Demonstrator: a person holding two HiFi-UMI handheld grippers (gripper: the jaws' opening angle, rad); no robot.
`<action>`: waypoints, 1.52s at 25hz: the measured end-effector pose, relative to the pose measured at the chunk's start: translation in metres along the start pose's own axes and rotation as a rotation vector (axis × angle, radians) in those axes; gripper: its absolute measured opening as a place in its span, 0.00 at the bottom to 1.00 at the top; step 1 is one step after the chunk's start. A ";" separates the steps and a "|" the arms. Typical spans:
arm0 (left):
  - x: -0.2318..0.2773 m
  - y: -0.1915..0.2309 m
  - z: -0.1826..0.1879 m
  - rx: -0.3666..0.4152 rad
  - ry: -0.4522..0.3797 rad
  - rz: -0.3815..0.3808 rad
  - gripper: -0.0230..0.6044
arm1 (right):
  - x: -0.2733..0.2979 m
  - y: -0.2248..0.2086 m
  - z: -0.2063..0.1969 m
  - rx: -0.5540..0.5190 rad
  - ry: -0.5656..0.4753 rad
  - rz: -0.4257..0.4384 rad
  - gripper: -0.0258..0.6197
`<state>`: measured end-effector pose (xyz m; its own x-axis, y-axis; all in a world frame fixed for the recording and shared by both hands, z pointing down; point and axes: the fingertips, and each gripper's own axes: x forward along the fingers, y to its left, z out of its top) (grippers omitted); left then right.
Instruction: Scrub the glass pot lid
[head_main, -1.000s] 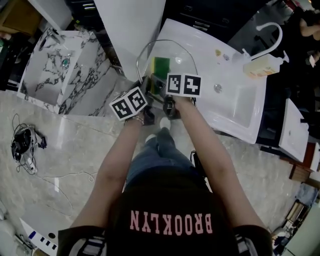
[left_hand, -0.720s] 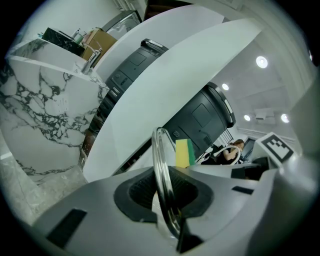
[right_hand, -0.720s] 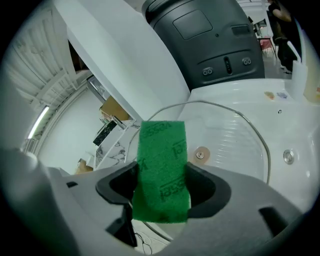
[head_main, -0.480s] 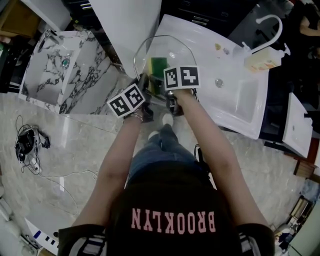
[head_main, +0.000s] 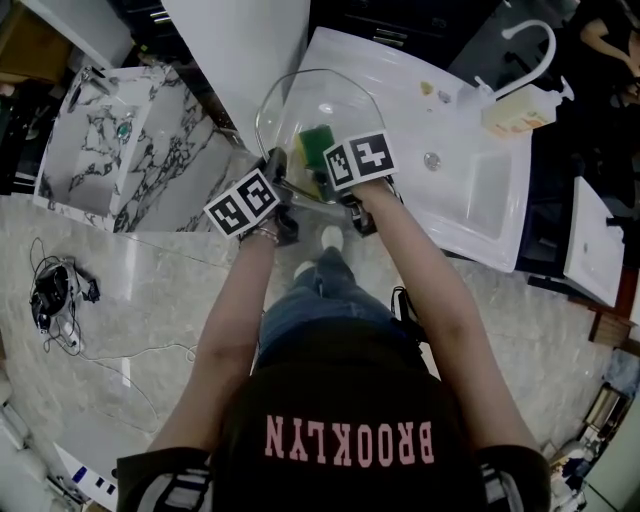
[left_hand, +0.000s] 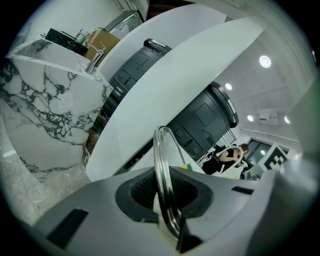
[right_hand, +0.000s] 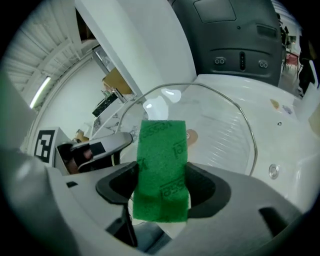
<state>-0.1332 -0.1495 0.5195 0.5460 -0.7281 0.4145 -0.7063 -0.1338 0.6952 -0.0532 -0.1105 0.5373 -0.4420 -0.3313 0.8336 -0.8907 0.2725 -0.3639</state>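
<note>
The lid (head_main: 320, 110) is clear glass with a silver rim. The sponge (right_hand: 162, 167) is bright green with darker green print. The left gripper (left_hand: 167, 200) and right gripper (right_hand: 162, 197) are light grey with black pads (left_hand: 140, 192). Their cubes (head_main: 243, 203) carry black-and-white square markers. The sink (head_main: 480, 200) is plain white, and the basin (head_main: 150, 150) is white marble veined in black. The bottle (head_main: 515, 112) is pale yellow. The floor (head_main: 130, 290) is mottled grey-beige. The shirt (head_main: 350, 400) is black with pink letters, and the jeans (head_main: 310, 300) are blue.
</note>
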 end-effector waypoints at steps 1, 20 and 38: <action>0.000 0.000 0.000 -0.002 0.001 0.000 0.10 | 0.000 -0.001 -0.001 -0.010 0.006 0.000 0.48; 0.001 0.002 -0.003 0.011 0.048 0.017 0.09 | -0.002 -0.040 -0.015 -0.228 0.091 -0.006 0.48; 0.001 -0.001 -0.006 0.032 0.070 0.052 0.10 | -0.001 -0.097 0.003 -0.313 0.079 0.035 0.48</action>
<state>-0.1293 -0.1460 0.5233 0.5374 -0.6861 0.4903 -0.7481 -0.1194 0.6528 0.0334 -0.1395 0.5700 -0.4515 -0.2487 0.8569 -0.7932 0.5516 -0.2579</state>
